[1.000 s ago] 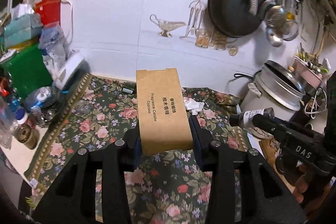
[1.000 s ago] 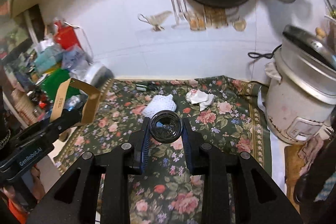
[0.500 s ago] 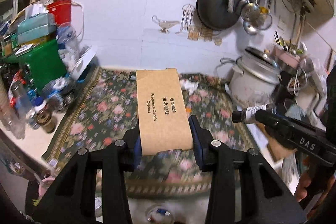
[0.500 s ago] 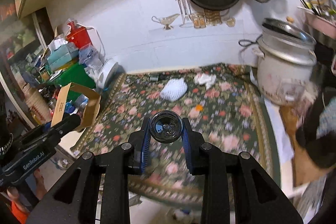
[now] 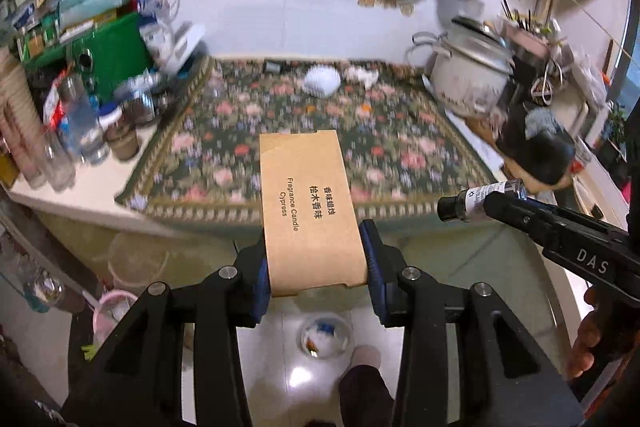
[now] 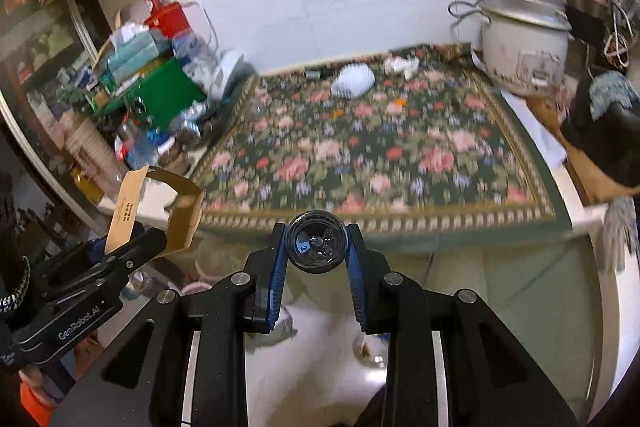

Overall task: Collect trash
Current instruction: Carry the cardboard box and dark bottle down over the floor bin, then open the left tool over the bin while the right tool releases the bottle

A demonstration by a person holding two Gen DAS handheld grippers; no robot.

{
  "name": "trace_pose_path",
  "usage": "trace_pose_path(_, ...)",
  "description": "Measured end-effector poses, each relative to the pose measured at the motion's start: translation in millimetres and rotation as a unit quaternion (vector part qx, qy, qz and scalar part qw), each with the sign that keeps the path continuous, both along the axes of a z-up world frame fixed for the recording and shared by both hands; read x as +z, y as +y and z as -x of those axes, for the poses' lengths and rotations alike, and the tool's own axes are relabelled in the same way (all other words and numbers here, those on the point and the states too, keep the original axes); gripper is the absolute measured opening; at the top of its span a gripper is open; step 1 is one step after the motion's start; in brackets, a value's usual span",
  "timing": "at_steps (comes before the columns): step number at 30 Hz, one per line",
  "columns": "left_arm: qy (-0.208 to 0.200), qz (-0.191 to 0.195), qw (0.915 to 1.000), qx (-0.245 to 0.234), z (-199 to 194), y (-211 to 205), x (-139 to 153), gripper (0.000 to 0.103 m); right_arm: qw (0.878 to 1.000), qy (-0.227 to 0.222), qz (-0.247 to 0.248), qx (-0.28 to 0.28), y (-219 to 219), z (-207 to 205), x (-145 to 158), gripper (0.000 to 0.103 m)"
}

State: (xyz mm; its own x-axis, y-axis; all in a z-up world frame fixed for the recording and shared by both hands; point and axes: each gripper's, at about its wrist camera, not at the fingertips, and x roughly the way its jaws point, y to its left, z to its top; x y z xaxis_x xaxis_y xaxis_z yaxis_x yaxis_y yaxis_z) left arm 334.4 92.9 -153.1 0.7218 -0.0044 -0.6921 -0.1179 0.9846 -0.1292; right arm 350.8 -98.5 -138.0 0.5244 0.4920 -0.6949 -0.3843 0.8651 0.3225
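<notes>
Left gripper [image 5: 316, 259] clamps the brown cardboard candle box [image 5: 310, 207], right gripper [image 6: 318, 247] the small glass bottle [image 6: 318, 246]; carry both level, off the floral table's front edge [image 6: 380, 223], to a bin.

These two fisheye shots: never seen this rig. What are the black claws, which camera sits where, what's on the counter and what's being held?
There is no robot here. A person carries a hand-held two-finger gripper in each hand, and each gripper has a fisheye camera looking forward along its fingers.

Left wrist view: the left gripper is shut on a brown fragrance candle box. The right gripper shows at the right edge.

Right wrist view: the right gripper is shut on a small glass bottle, seen end-on. The same bottle appears from the side in the left view, with a dark cap and a white label.

Both cameras look at a counter covered by a floral cloth. Near its back edge lie a white foam net and crumpled white paper. A rice cooker stands to the right, and clutter fills the left side.
</notes>
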Motion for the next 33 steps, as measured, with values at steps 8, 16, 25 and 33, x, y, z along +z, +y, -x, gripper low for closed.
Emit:
trace_pose_path(8,0.073,0.028,0.9969,-0.008,1,-17,-67,0.039,0.998,0.056,0.034,-0.002,-10,19,-49,0.026)
trace_pose_path(16,0.148,0.062,0.9868,0.020,-19,-35,-187,0.039,0.989,0.125,0.075,0.017,-18,-5,-154,0.026)
trace_pose_path(25,0.232,0.106,0.9645,0.068,-23,-33,-340,0.039,0.973,0.211,0.083,0.044,-19,-30,-283,0.026)
trace_pose_path(33,0.254,0.118,0.9575,0.071,-40,-36,-413,0.039,0.960,0.251,0.089,0.093,12,-52,-366,0.026)
